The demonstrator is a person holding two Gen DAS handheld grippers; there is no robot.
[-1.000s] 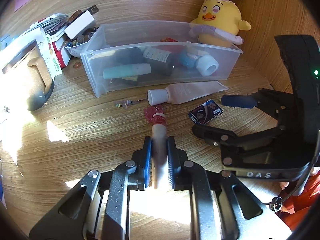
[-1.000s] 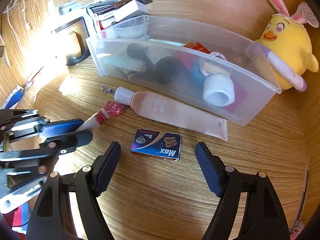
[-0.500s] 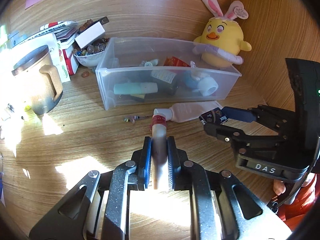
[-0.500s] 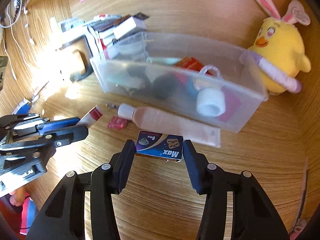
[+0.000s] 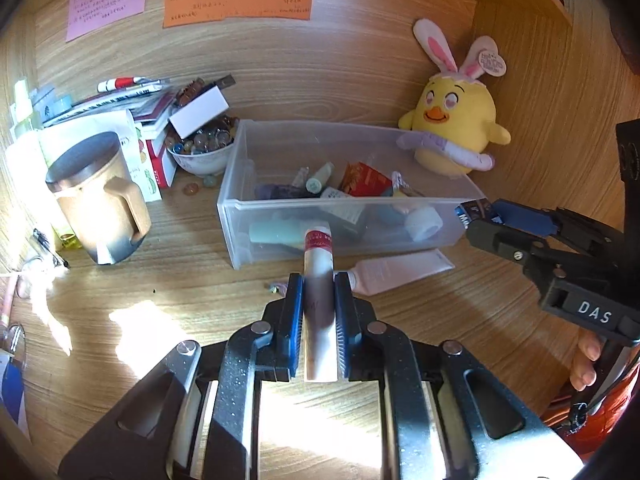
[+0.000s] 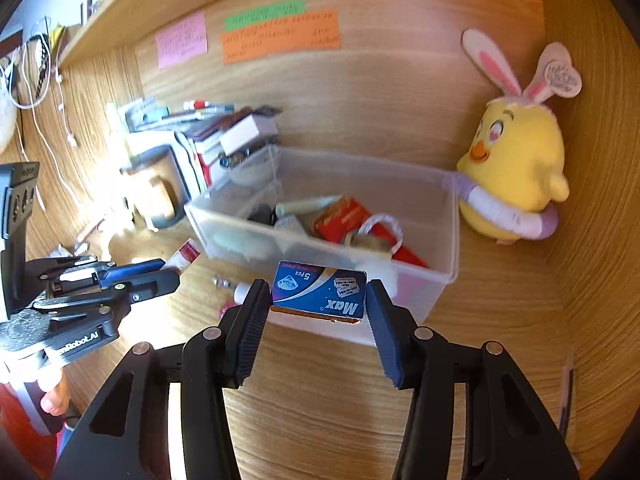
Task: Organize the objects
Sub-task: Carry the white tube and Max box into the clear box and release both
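- Change since the earlier frames: both grippers are now carrying their items up off the desk [image 5: 192,292]; the blade box, lying flat on the wood a second ago, is now riding above the bin's near wall, and the tube is no longer touching the wood.
- Left gripper [image 5: 319,312]: pressing together on a slim tube [image 5: 318,276], pinching its pale body; the tube's red-banded end is pointing toward 12 o'clock, at the front wall of the bin.
- Right gripper [image 6: 318,312]: pinching a small blue blade box [image 6: 320,293] by its short ends, label "Max" facing up, and holding it level.
- Clear plastic bin [image 5: 240,216]: sitting at the centre of the left wrist view, holding a teal tube, a red packet, a white tape roll and other small items too jumbled to name.
- Pink squeeze tube [image 5: 396,270]: lying on the desk just in front of the bin, at 3 o'clock from the held tube.
- Yellow chick plush [image 5: 454,120]: standing at 2 o'clock of the bin, touching its far right corner.
- Lidded mug [image 5: 96,200]: standing at 9 o'clock of the bin, apart from it.
- Bowl of beads [image 5: 200,152]: resting at 10 o'clock of the bin, just beside its far left corner.
- Sticky notes [image 5: 236,0]: hanging on the back panel at 12 o'clock.
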